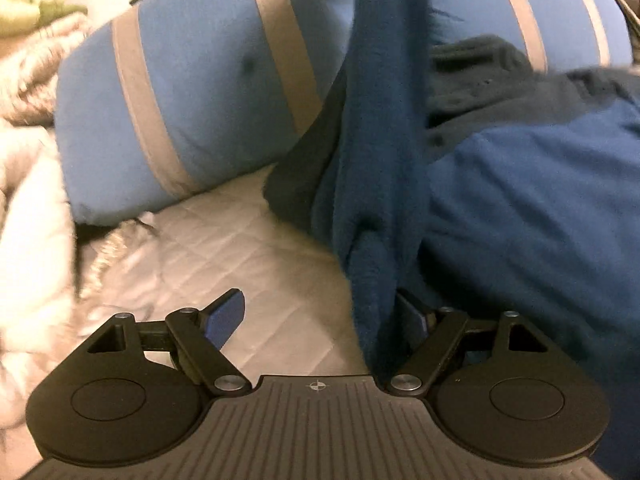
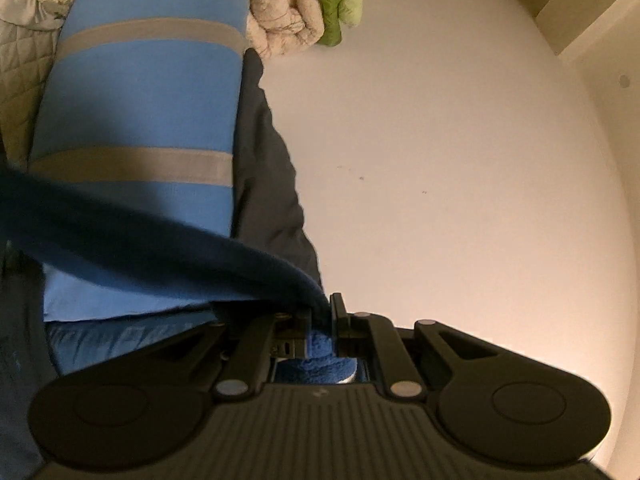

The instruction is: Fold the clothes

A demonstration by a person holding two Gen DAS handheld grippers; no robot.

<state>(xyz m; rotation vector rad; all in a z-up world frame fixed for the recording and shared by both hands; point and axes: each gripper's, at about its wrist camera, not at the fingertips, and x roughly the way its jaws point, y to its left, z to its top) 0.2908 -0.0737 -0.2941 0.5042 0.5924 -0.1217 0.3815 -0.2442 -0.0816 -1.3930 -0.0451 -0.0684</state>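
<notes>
Right tongs (image 2: 334, 322) clamp the dark blue fleece (image 1: 380, 168), lifted taut toward 9 o'clock over the bed (image 1: 256, 248); left tongs (image 1: 320, 316) gape, fleece brushing one finger; folding looks barely begun, no crease yet

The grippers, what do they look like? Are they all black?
Mostly. The left gripper has a ribbed dark grey body, two round black discs, black link arms with silver rivets, blue finger pads and a small crosshair mark. The right gripper looks the same in build. No cables or sleeves show.
</notes>
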